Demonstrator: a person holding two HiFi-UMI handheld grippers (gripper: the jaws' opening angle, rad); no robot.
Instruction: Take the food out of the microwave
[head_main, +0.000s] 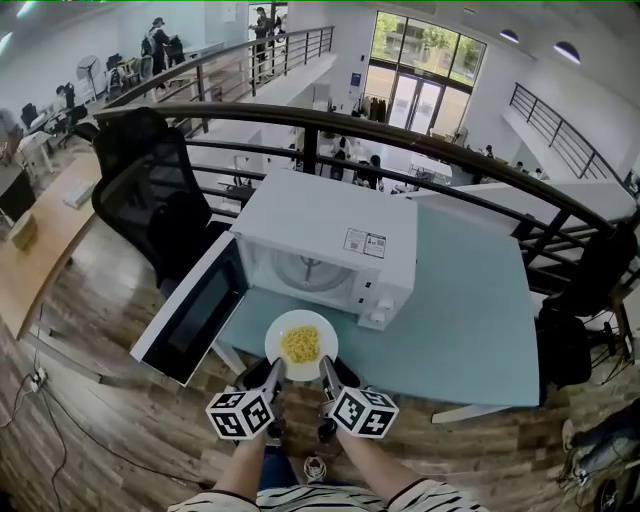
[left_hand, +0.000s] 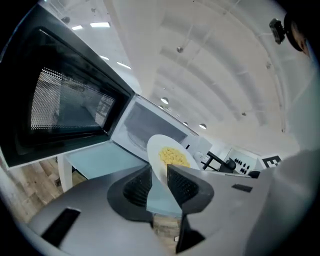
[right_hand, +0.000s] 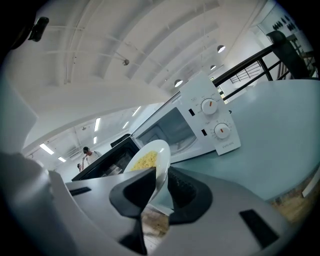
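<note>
A: Food out yet?
B: Yes, my left gripper (head_main: 273, 371) and right gripper (head_main: 328, 369) each clamp the plate (head_main: 301, 343) rim, at 6 o'clock from the open microwave (head_main: 335, 235); seemingly just setting down left

Black chair (head_main: 150, 200) near pale table (head_main: 470, 330) — railing (head_main: 310, 148), seemingly metal.
</note>
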